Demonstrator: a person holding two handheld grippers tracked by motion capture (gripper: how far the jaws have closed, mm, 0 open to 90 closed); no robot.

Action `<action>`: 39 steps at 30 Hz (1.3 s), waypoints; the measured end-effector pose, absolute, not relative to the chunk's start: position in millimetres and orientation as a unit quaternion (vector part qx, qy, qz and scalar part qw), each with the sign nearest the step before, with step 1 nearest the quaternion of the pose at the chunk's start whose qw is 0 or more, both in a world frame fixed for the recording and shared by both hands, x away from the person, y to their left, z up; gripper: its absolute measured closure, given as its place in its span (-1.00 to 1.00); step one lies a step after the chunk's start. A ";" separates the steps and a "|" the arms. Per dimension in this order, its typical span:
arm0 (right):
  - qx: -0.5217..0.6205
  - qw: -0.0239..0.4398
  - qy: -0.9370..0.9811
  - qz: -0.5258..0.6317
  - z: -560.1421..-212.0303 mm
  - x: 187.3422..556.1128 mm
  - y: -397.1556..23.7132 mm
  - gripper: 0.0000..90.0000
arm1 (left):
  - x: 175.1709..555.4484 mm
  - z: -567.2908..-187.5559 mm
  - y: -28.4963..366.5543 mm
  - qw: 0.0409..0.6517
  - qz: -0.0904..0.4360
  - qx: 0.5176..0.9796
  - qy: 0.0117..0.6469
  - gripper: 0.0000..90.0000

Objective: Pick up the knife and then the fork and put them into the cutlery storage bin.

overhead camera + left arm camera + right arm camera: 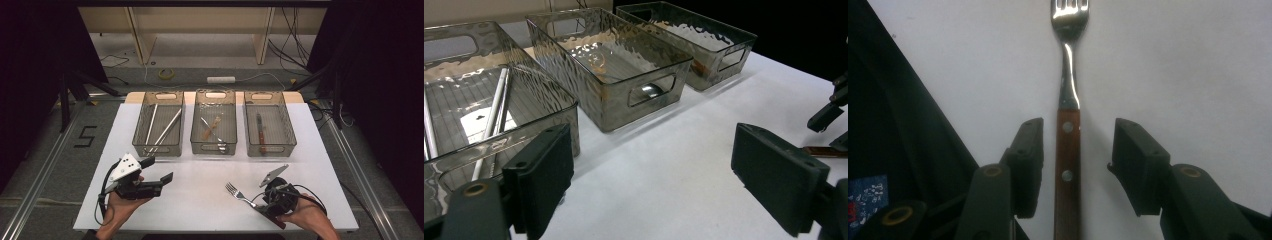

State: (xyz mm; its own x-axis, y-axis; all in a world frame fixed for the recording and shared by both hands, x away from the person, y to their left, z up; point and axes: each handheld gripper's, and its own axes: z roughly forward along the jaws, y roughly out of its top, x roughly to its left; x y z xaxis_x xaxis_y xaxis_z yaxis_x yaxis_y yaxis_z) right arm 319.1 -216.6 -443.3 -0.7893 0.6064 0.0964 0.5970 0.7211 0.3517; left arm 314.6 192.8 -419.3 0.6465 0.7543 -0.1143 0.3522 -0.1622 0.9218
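The left gripper (159,176) sits nearest the camera at the lower left of the high view, cradled in the person's left hand (120,207), its 2 jaws spread wide with bare white table (674,165) between them. Ahead of those jaws stand 3 clear plastic bins: the left bin (159,125) just beyond the left jaw holds long metal rods (165,131), the middle bin (214,122) holds a wooden-handled utensil and a metal one crossed, and the right bin (269,124) holds a single wooden-handled piece of cutlery (260,134). On the floor left of the table, black tape forms a figure that reads as a 5 (85,136); no other writing is legible.

The fork (1068,125) lies flat on the table, its wooden handle with 2 rivets running straight up between the jaws of the right gripper (1078,155), and its steel neck and tines reach out past the jaw tips. The left jaw stands just beside the handle, the right jaw a little farther off; neither pad presses on the wood, so the jaws are part-way spread around the handle without pinching it. In the high view the right gripper (260,201) rests in the person's right hand (305,217), with the fork's tines pointing up and left from it.
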 end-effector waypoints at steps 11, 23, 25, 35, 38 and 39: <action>0.316 0.007 0.936 0.155 -453.0 315.1 -212.9 0.41 | 314.6 -419.7 192.4 0.526 0.191 0.740 0.373 -0.63; 0.309 0.011 0.941 0.139 -457.8 314.5 -210.9 0.55 | 314.6 -419.8 192.2 0.525 0.192 0.741 0.373 -0.63; 0.310 0.015 0.941 0.137 -457.8 314.2 -210.3 0.57 | 314.5 -419.6 192.0 0.527 0.191 0.740 0.373 -0.63; 0.301 0.027 0.945 0.127 -458.5 313.4 -207.7 0.66 | 314.6 -419.7 191.9 0.525 0.192 0.741 0.372 -0.63; 0.302 0.027 0.945 0.125 -458.5 313.4 -207.3 0.67 | 314.7 -420.0 191.5 0.524 0.191 0.741 0.373 -0.63; 0.302 0.028 0.945 0.123 -458.4 313.4 -206.9 0.67 | 314.6 -420.0 191.4 0.524 0.192 0.741 0.373 -0.63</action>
State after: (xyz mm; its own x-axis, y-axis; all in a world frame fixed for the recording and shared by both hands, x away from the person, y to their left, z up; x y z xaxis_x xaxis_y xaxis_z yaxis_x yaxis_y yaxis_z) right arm 313.4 -206.9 -458.4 -0.8165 0.5769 0.0218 0.5632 0.7877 0.2496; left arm 314.6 191.4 -420.0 0.6489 0.7534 -0.1067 0.3516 -0.1725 0.9201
